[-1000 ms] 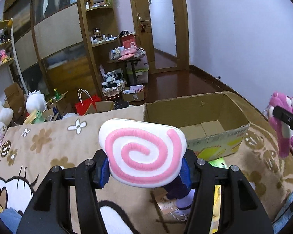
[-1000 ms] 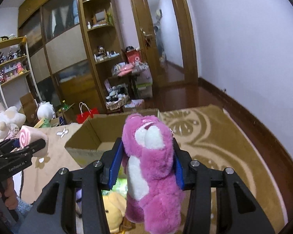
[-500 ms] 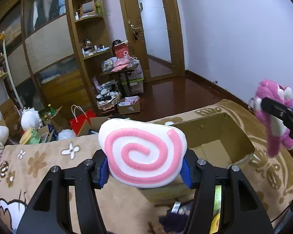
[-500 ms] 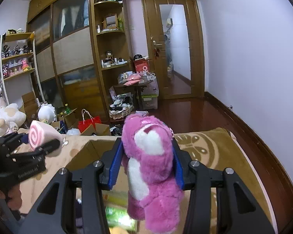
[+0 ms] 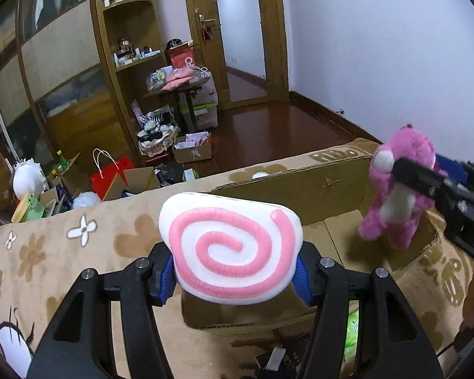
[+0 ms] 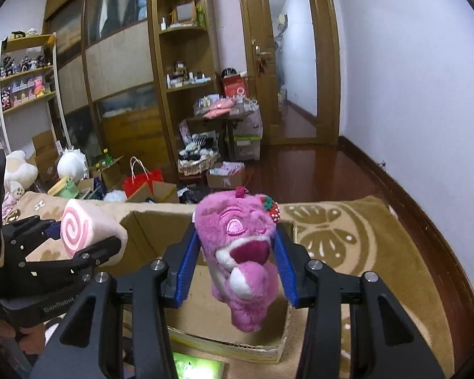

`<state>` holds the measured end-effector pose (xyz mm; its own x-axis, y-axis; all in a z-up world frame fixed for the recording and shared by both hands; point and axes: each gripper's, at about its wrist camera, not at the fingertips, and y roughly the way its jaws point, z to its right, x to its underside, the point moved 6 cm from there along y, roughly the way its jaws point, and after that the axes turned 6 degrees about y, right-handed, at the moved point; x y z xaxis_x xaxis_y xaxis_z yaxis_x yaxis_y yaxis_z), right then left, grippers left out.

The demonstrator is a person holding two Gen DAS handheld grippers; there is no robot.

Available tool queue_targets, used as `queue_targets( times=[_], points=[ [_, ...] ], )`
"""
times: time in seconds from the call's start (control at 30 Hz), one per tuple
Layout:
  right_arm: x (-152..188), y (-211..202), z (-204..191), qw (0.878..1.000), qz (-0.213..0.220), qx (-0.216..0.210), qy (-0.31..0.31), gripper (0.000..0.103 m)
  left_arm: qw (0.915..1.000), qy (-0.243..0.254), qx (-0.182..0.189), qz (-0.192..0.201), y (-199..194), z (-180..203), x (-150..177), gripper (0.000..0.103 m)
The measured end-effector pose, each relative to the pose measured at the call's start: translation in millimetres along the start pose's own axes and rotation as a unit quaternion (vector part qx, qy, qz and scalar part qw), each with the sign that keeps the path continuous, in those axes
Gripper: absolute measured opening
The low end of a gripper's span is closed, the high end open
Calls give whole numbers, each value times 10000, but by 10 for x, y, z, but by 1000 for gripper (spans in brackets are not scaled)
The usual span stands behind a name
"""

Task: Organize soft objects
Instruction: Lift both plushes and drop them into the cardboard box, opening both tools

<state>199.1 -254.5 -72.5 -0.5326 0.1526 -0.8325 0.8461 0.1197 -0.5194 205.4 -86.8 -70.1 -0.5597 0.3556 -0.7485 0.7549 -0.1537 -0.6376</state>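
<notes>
Patterned beige blanket (image 5: 88, 243), open cardboard box (image 5: 300, 186) apparently resting on it

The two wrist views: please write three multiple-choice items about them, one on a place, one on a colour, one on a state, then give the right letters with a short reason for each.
1. Where is the pink bear?
A. lying on the rug
B. held above the open box
C. on a shelf

2. What colour is the spiral on the roll plush?
A. green
B. blue
C. pink

3. In what state is the left gripper?
A. shut on the roll plush
B. open and empty
C. shut on the bear

Answers:
1 B: the right gripper clamps the bear, which hangs over the box opening.
2 C: a pink spiral winds over the white end face.
3 A: the blue pads press both sides of the roll.
</notes>
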Motion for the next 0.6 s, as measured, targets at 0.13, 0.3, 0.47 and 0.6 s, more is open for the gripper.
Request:
queue_targets(
  times=[0.13, 0.3, 0.47, 0.6],
  points=[
    [55, 105, -9, 9999, -105, -52, -12, 49, 9999, -38, 52, -122, 125, 21, 27, 61],
    [117, 212, 35, 9994, -280, -162, 105, 49, 9995, -78, 76, -285, 233, 44, 89, 65],
    [153, 257, 75, 9990, -375, -125, 202, 50, 9992, 10, 32, -410, 260, 51, 130, 67],
    [148, 203, 64, 9992, -298, -162, 233, 63, 9986, -33, 70, -522, 262, 29, 151, 71]
  ],
)
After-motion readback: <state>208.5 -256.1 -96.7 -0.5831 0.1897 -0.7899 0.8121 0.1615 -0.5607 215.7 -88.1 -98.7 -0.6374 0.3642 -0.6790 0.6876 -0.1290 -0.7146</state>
